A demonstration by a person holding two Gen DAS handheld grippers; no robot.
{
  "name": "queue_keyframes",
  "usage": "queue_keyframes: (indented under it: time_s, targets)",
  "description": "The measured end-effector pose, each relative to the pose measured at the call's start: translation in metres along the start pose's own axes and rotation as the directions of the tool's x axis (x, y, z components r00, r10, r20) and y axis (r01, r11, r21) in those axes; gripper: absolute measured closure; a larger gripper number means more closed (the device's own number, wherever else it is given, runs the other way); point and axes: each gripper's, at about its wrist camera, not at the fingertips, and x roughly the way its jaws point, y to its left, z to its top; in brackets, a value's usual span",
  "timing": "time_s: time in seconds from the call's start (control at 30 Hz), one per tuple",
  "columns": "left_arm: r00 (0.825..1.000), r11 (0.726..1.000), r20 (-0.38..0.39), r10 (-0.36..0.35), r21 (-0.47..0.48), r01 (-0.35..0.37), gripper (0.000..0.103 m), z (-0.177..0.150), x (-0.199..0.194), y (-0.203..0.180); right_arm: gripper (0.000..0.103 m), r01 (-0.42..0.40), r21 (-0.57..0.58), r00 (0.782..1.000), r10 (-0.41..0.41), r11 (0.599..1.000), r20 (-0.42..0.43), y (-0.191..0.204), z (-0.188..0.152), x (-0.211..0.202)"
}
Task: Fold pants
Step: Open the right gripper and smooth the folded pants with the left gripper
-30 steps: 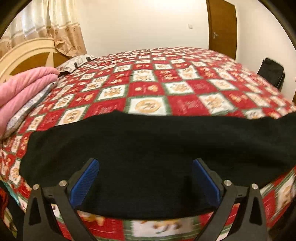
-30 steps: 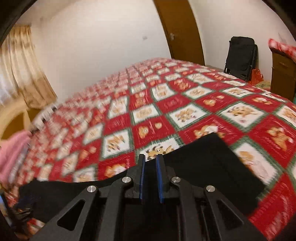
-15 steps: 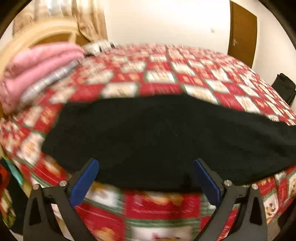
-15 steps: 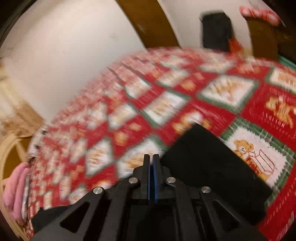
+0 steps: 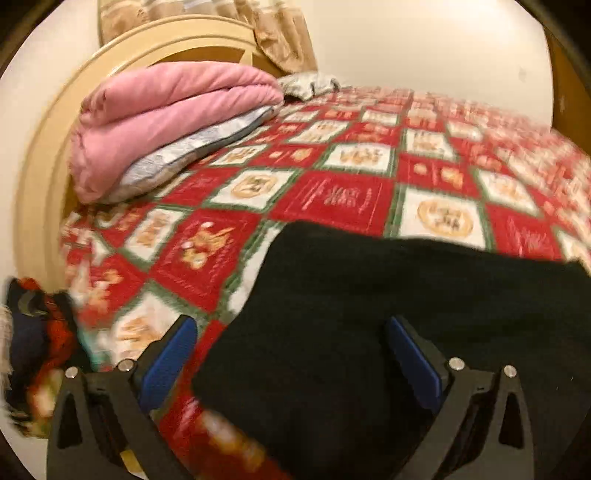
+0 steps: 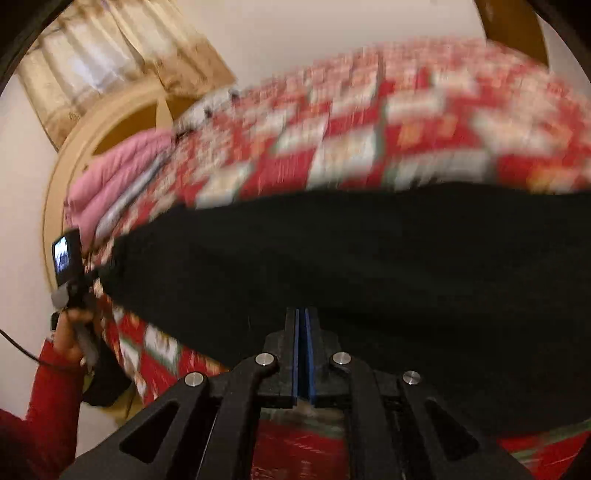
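Black pants (image 5: pixel 369 332) lie across the near side of a red patchwork bedspread (image 5: pixel 332 192). My left gripper (image 5: pixel 290 332) is open and hovers over their left end. Its left pad (image 5: pixel 168 354) is above the bedspread and its right pad (image 5: pixel 410 354) above the cloth. In the right wrist view the pants (image 6: pixel 369 258) span the whole frame. My right gripper (image 6: pixel 303 312) is shut, pads together, its tip sunk in the dark cloth near the front edge. The picture is blurred there. A hand (image 6: pixel 68 332) in a red sleeve holds the left tool at the far left.
A folded pink quilt (image 5: pixel 166 118) on a grey pillow lies by the cream headboard (image 5: pixel 44 166). A heap of dark and red clothing (image 5: pixel 37 332) sits off the bed's left corner. Curtains hang behind the headboard. A brown door (image 6: pixel 509 26) stands at the back right.
Both grippers swept left toward the headboard end. The right jaws closed from a narrow gap to fully together. The left gripper stayed open and now sits over the pants' left end.
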Motion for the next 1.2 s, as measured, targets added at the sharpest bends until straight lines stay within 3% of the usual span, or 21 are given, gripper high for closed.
queue_keyframes:
  time_s: [0.03, 0.13, 0.33, 0.43, 0.5, 0.57, 0.6, 0.63, 0.67, 0.7, 0.77, 0.8, 0.9, 1.0, 1.03, 1.1, 1.13, 1.2]
  targets:
    - [1.0, 0.999, 0.006, -0.03, -0.022, 0.03, 0.0, -0.001, 0.004, 0.005, 0.099, -0.027, 0.039, 0.997, 0.024, 0.999, 0.077, -0.003, -0.008, -0.004]
    - [0.996, 0.993, -0.035, -0.082, -0.093, 0.079, 0.0, 0.006, 0.012, 0.014, 0.099, -0.041, 0.064, 0.995, 0.035, 0.997, 0.088, -0.006, -0.012, -0.003]
    - [0.993, 0.994, -0.115, -0.03, -0.11, 0.017, 0.0, 0.024, 0.009, 0.006, 0.099, -0.015, 0.033, 0.999, 0.014, 0.999, 0.051, 0.004, -0.012, -0.016]
    - [0.999, 0.996, -0.011, -0.044, -0.076, 0.043, 0.0, 0.023, -0.032, -0.003, 0.099, -0.031, 0.083, 0.989, 0.018, 0.996, 0.15, -0.011, -0.002, -0.06]
    - [0.997, 0.996, 0.026, -0.067, -0.06, 0.069, 0.0, 0.019, -0.051, -0.01, 0.099, 0.007, 0.144, 0.964, -0.045, 0.99, 0.262, -0.028, 0.001, -0.104]
    - [0.992, 0.991, 0.038, -0.124, -0.045, 0.126, 0.0, 0.012, -0.068, -0.023, 0.098, 0.057, 0.264, 0.91, -0.159, 0.963, 0.383, -0.061, 0.001, -0.161]
    - [0.988, 0.988, 0.035, -0.148, -0.04, 0.15, 0.0, 0.01, -0.073, -0.029, 0.092, 0.071, 0.308, 0.886, -0.202, 0.949, 0.418, -0.072, 0.001, -0.179]
    - [0.984, 0.983, 0.03, -0.178, -0.033, 0.179, 0.0, 0.008, -0.077, -0.037, 0.083, 0.088, 0.375, 0.845, -0.269, 0.923, 0.462, -0.089, -0.003, -0.203]
    - [0.977, 0.977, 0.023, -0.21, -0.02, 0.211, 0.0, 0.005, -0.081, -0.047, 0.049, 0.098, 0.431, 0.81, -0.324, 0.897, 0.49, -0.104, -0.006, -0.221]
    - [0.973, 0.973, 0.02, -0.231, -0.006, 0.231, 0.0, 0.003, -0.085, -0.054, 0.013, 0.098, 0.504, 0.759, -0.392, 0.858, 0.52, -0.121, -0.015, -0.243]
    - [0.964, 0.964, 0.019, -0.266, 0.037, 0.265, 0.0, 0.0, -0.093, -0.072, 0.009, 0.088, 0.605, 0.652, -0.504, 0.792, 0.566, -0.145, -0.037, -0.274]
    - [0.962, 0.96, 0.017, -0.274, 0.058, 0.273, 0.0, 0.0, -0.096, -0.078, 0.009, 0.096, 0.624, 0.635, -0.531, 0.775, 0.561, -0.151, -0.041, -0.28]
    - [0.961, 0.954, 0.021, -0.277, 0.125, 0.272, 0.0, 0.001, -0.106, -0.095, 0.009, 0.162, 0.668, 0.628, -0.598, 0.727, 0.498, -0.17, -0.05, -0.282]
    - [0.96, 0.95, 0.027, -0.278, 0.156, 0.27, 0.0, 0.0, -0.111, -0.101, 0.011, 0.258, 0.661, 0.655, -0.63, 0.705, 0.417, -0.184, -0.047, -0.262]
    - [0.96, 0.95, 0.024, -0.277, 0.156, 0.27, 0.0, -0.001, -0.112, -0.101, 0.011, 0.296, 0.65, 0.653, -0.645, 0.7, 0.397, -0.186, -0.043, -0.252]
    - [0.961, 0.951, 0.019, -0.274, 0.152, 0.268, 0.0, -0.002, -0.113, -0.101, 0.014, 0.42, 0.605, 0.612, -0.703, 0.677, 0.362, -0.182, -0.034, -0.24]
    - [0.962, 0.952, 0.013, -0.273, 0.15, 0.268, 0.0, -0.003, -0.113, -0.1, 0.016, 0.436, 0.595, 0.611, -0.708, 0.675, 0.354, -0.182, -0.031, -0.237]
    - [0.965, 0.954, 0.007, -0.264, 0.15, 0.26, 0.0, -0.005, -0.111, -0.099, 0.034, 0.424, 0.58, 0.644, -0.681, 0.696, 0.348, -0.182, -0.025, -0.228]
